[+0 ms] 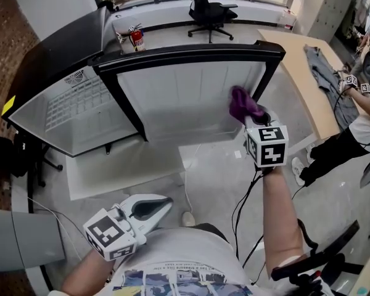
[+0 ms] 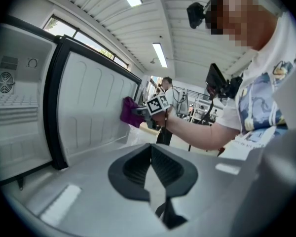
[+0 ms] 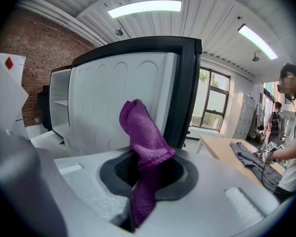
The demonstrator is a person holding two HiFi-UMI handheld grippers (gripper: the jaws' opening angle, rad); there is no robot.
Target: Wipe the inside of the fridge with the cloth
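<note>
The fridge stands open; its white shelved inside [image 1: 74,106] is at the left and the door's ribbed white inner panel [image 1: 185,91] faces me. My right gripper [image 1: 250,113] is shut on a purple cloth [image 1: 242,102], which sits against the panel's right side near the black door edge. In the right gripper view the cloth [image 3: 143,132] rises from the right gripper [image 3: 143,167] in front of the panel [image 3: 113,98]. My left gripper [image 1: 163,203] hangs low near my body, shut and holding nothing. From the left gripper [image 2: 150,169] view, the cloth [image 2: 129,111] touches the panel [image 2: 93,107].
A red fire extinguisher [image 1: 136,39] and a black office chair [image 1: 208,8] stand behind the fridge. A wooden table [image 1: 302,73] with a grey garment [image 1: 324,66] is at the right, with another person [image 1: 364,122] beside it. A white mat [image 1: 123,168] and a cable [image 1: 188,190] lie on the floor.
</note>
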